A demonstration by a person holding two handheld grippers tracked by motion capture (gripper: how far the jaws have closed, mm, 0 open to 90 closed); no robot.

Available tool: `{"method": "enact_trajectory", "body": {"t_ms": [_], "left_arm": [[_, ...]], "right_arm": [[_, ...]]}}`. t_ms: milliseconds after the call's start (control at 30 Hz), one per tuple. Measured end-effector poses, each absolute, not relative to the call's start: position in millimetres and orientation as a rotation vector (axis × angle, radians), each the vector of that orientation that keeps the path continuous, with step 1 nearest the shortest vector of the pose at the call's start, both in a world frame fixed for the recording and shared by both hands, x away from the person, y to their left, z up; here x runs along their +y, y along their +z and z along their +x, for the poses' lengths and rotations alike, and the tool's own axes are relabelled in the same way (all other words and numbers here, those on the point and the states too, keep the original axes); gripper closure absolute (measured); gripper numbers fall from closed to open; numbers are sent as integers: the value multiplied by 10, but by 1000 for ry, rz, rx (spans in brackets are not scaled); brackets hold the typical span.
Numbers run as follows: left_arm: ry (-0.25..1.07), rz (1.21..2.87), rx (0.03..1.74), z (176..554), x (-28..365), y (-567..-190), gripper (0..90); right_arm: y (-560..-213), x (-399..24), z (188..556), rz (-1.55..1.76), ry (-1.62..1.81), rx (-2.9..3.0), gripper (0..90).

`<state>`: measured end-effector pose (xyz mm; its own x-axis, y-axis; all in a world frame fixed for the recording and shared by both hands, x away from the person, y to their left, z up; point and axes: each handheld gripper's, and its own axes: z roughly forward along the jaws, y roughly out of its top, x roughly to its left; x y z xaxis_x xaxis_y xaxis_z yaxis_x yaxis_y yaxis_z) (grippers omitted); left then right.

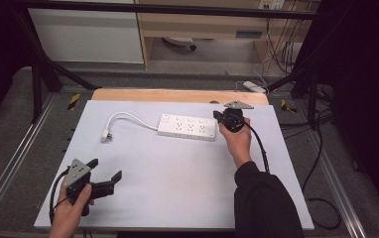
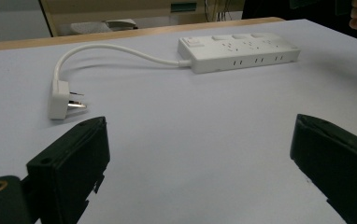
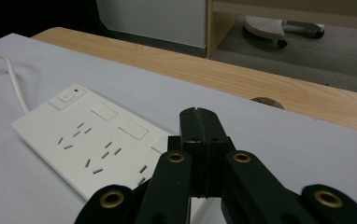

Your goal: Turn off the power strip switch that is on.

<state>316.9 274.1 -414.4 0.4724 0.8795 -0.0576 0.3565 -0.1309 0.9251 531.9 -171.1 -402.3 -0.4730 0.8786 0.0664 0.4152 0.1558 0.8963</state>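
We log one white power strip [image 1: 187,126] lying flat at the far middle of the tabletop [image 1: 177,183]. Our right tongs [image 3: 198,122], pressed together and empty, hover over its near end. Our left tongs [image 1: 104,171] gape wide at the near left corner.

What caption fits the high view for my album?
Right tool, shut, by a white power strip; left tool open near the table's front edge.

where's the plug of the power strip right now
In the high view the plug lies on the left half of the table, at the end of its white cable, left of the power strip and beyond the open left hand-held gripper.
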Motion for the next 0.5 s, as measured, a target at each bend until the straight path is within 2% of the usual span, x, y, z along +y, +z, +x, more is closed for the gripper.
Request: {"method": "enact_trajectory", "body": {"t_ms": [500], "left_arm": [[659, 1688, 1087, 3173, 2768, -4144, 49]], "right_arm": [[-3824, -1813, 5185, 1197, 1302, 1969, 900]]}}
